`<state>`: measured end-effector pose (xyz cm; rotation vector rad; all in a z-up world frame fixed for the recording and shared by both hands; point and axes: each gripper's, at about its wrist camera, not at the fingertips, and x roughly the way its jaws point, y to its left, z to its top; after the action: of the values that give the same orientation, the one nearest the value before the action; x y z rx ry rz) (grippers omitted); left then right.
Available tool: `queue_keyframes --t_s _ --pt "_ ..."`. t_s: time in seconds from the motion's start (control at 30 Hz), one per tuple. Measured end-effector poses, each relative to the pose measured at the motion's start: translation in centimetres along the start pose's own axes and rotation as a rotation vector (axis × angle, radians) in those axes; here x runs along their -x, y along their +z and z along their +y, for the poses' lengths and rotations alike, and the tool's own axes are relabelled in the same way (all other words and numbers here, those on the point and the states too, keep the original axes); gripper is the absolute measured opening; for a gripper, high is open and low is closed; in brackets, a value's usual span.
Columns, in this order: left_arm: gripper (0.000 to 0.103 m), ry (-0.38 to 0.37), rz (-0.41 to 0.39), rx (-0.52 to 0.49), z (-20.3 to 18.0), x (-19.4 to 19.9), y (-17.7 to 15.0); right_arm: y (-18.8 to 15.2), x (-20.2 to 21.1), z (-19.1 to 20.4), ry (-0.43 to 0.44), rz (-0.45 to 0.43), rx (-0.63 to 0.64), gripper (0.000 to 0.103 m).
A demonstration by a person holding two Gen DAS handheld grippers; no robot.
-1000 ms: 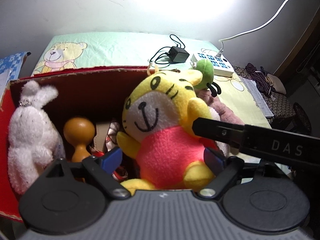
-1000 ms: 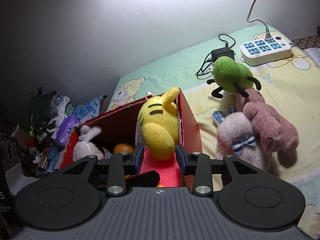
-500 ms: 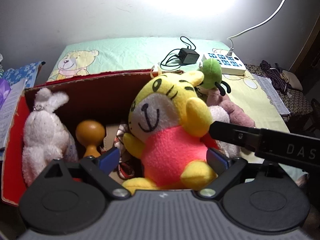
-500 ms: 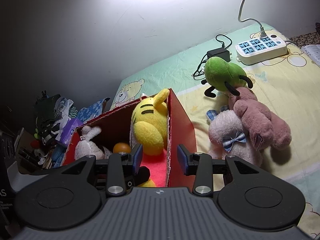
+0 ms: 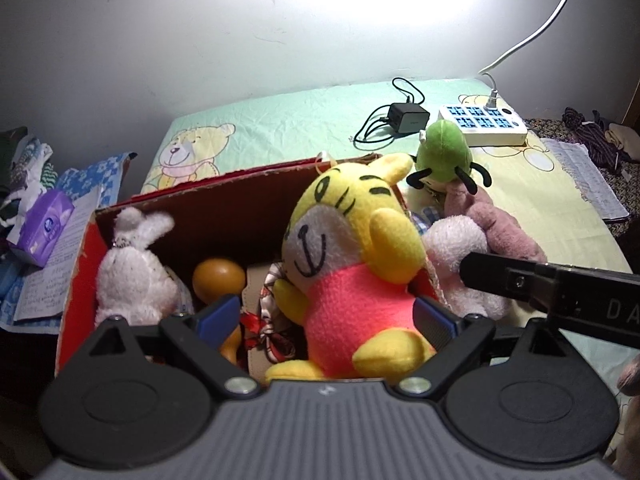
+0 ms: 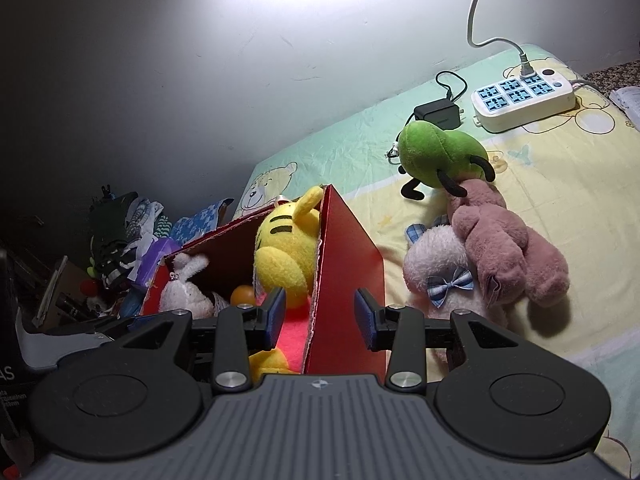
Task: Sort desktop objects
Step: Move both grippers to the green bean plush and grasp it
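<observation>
Leaning against the right wall of the red cardboard box (image 5: 224, 204), the yellow tiger plush (image 5: 352, 264) sits upright in its pink shirt between the spread fingers of my left tool (image 5: 326, 318); those blue-padded jaws stand wide on either side of its body, and I cannot tell whether either pad touches the fabric. Beside it in the box are a white bunny plush (image 5: 134, 268) at the left end, a round wooden knob (image 5: 219, 276) in the middle, and a tangle of red-and-white cloth (image 5: 272, 320) low near the tiger's arm. My right tool (image 6: 320, 316) is empty and moderately open, its jaws straddling the box's right wall from above, one pad inside over the tiger's pink shirt and one outside. From the right wrist view the tiger's striped yellow head (image 6: 290, 240) rises above the rim. Outside the box, on the bear-print sheet (image 6: 560, 168), a pale pink plush with a checked bow (image 6: 444, 276) lies against a mauve plush (image 6: 508, 248), with a green plush (image 6: 436, 152) resting on top of the mauve one. Farther back lie a black charger (image 6: 438, 115) and a white power strip (image 6: 524, 98).
</observation>
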<state>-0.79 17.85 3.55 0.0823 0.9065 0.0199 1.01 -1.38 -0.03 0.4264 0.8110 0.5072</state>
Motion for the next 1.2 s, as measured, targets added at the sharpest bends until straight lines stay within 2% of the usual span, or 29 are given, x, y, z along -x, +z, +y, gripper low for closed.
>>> queue_keyframes --t_s 0.1,0.23,0.43,0.67,0.8,1.0,1.2 --pt "0.093 0.006 -0.006 -0.006 -0.8 0.3 0.1 0.1 0.5 -0.8 0.019 0.003 0.000 0.041" --pt "0.086 0.002 -0.025 -0.014 -1.9 1.0 0.4 0.4 1.2 -2.1 0.034 -0.001 -0.010 0.041" --pt "0.088 0.019 -0.070 -0.048 -4.5 1.7 1.3 1.4 2.6 -4.8 0.054 -0.024 -0.046 0.042" --pt "0.088 -0.094 -0.129 -0.083 -8.0 2.0 2.6 2.7 3.4 -9.8 0.010 -0.019 -0.114 0.043" --pt "0.088 -0.145 -0.111 -0.053 -9.2 0.4 4.6 4.2 3.4 -12.8 0.024 -0.006 -0.195 0.043" --pt "0.088 -0.167 -0.129 -0.045 -9.9 -2.9 8.7 7.5 1.9 -15.8 0.029 0.013 -0.221 0.045" --pt "0.090 -0.144 -0.046 0.003 -10.4 -8.1 11.5 11.3 -2.3 -19.1 0.104 0.080 -0.377 0.054"
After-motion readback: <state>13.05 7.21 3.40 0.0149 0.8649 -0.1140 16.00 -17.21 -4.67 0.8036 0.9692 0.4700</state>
